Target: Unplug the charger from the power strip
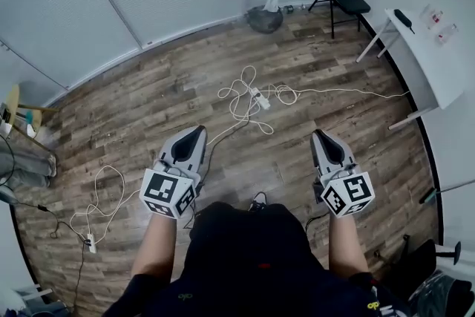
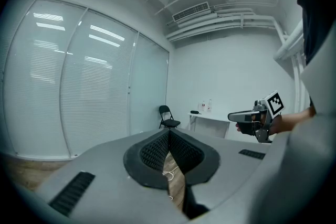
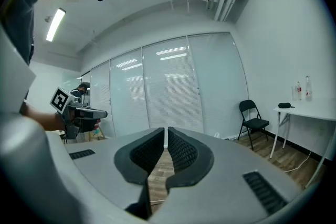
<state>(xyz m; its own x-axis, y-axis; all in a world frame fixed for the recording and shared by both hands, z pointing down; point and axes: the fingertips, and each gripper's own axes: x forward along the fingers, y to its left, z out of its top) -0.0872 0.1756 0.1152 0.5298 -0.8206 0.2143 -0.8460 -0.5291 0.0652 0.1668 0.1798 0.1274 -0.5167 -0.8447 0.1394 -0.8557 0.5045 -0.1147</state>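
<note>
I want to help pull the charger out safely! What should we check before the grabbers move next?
1. Power strip found: ok, it lies on the wood floor among white cables.
2. Charger spotted on it: cannot tell, too small from here.
3. Left gripper empty: ok, nothing between its jaws.
4. Right gripper empty: ok, nothing between its jaws.
5. Jaws open, ready to grab: not ok, both pairs are together.
6. Close enough to the strip: not ok, it lies well ahead of both grippers.
</note>
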